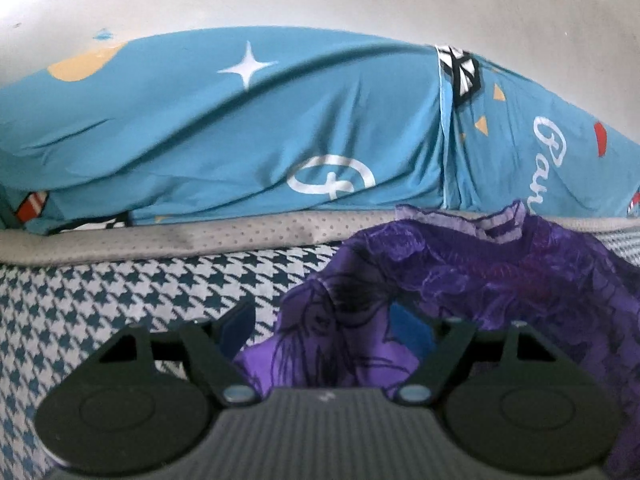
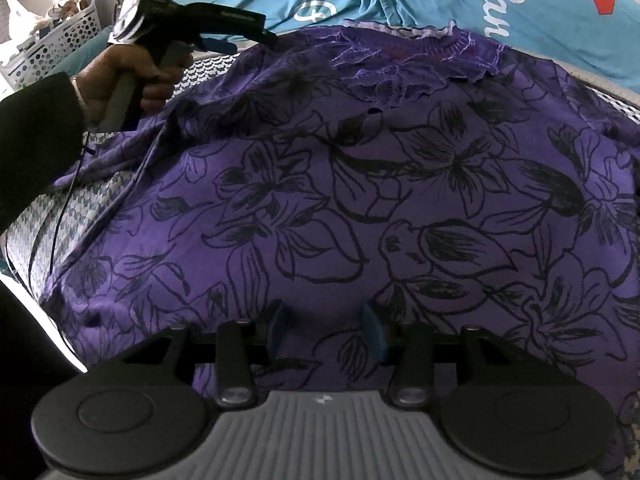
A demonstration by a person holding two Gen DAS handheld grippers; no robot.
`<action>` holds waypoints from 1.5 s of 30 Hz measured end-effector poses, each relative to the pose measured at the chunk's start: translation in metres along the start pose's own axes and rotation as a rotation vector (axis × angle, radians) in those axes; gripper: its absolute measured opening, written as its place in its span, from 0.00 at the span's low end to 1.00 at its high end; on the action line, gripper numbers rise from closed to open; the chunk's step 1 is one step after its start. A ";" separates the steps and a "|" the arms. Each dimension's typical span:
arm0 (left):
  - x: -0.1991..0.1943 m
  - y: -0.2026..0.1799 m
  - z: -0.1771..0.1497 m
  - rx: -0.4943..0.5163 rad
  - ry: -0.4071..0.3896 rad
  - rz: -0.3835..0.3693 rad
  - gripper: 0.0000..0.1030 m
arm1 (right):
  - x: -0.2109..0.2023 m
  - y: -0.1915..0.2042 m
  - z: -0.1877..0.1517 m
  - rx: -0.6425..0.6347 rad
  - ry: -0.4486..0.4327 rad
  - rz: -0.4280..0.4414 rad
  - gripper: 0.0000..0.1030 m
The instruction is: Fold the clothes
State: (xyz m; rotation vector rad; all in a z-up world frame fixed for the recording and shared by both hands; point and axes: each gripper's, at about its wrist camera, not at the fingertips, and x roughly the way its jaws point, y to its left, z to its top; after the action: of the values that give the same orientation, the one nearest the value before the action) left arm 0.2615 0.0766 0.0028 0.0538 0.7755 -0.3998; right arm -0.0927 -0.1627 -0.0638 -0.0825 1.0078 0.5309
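Snag and slip hazards: purple garment on bed

Purple floral garment (image 2: pixel 360 184) lies spread over the houndstooth bed cover (image 1: pixel 120 288), its frilled neckline (image 2: pixel 420 40) at the far end from the right claw (image 2: pixel 326 330). Right claw: fingers apart, cloth beneath and ahead of them. Left claw (image 1: pixel 324 322): fingers apart, straddling the garment's edge, nothing clamped. Risks, as judged: closing on one layer only would skew any fold; thin fabric may slip; the bed cover just left of the left claw could be pinched too.
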 end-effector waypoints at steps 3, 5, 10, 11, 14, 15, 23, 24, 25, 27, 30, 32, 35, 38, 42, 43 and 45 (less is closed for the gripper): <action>0.010 0.000 0.001 0.021 0.016 -0.013 0.70 | 0.001 0.000 0.001 0.003 -0.001 0.000 0.44; 0.017 0.000 0.001 0.028 0.035 -0.021 0.63 | 0.001 0.001 0.001 0.005 -0.003 0.000 0.44; 0.027 0.001 -0.001 0.029 0.053 -0.017 0.33 | 0.002 0.001 0.001 0.003 -0.008 -0.003 0.45; 0.027 0.002 -0.001 0.030 0.051 -0.016 0.29 | 0.002 0.001 0.001 0.003 -0.009 -0.003 0.45; 0.025 0.003 -0.003 0.053 0.035 0.000 0.14 | 0.003 0.002 0.002 0.006 -0.012 -0.007 0.45; 0.023 0.003 -0.003 0.061 0.027 0.007 0.10 | 0.003 0.002 0.003 0.009 -0.014 -0.009 0.45; 0.009 -0.012 0.012 0.131 -0.129 0.260 0.08 | 0.004 0.008 0.010 0.010 -0.042 -0.030 0.45; 0.007 -0.014 0.015 0.139 -0.149 0.294 0.08 | 0.004 0.009 0.010 0.006 -0.045 -0.034 0.45; 0.008 -0.015 0.016 0.153 -0.164 0.314 0.08 | 0.004 0.010 0.011 0.001 -0.048 -0.037 0.45; 0.016 -0.015 0.017 0.152 -0.152 0.318 0.08 | 0.005 0.012 0.011 -0.002 -0.048 -0.035 0.45; 0.037 -0.009 0.009 0.129 -0.076 0.338 0.08 | 0.005 0.011 0.011 0.000 -0.044 -0.033 0.45; 0.045 -0.004 0.004 0.113 -0.060 0.351 0.08 | 0.004 0.009 0.011 0.006 -0.042 -0.029 0.45; 0.047 -0.003 0.004 0.104 -0.057 0.351 0.11 | 0.003 0.008 0.011 0.016 -0.040 -0.026 0.45; 0.042 -0.002 0.006 0.063 -0.046 0.322 0.19 | 0.002 0.007 0.012 0.028 -0.046 -0.021 0.45; 0.029 0.000 0.011 -0.004 -0.039 0.266 0.33 | -0.001 0.008 0.013 0.028 -0.070 -0.015 0.45; 0.025 0.000 0.012 -0.013 -0.040 0.252 0.36 | -0.003 0.008 0.013 0.023 -0.079 -0.014 0.45; 0.013 -0.003 0.014 -0.014 -0.047 0.242 0.41 | -0.006 0.008 0.012 0.014 -0.096 -0.005 0.45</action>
State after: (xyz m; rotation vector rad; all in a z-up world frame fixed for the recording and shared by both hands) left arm 0.2784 0.0666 0.0044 0.1235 0.7154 -0.1652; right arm -0.0894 -0.1543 -0.0514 -0.0465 0.9171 0.5184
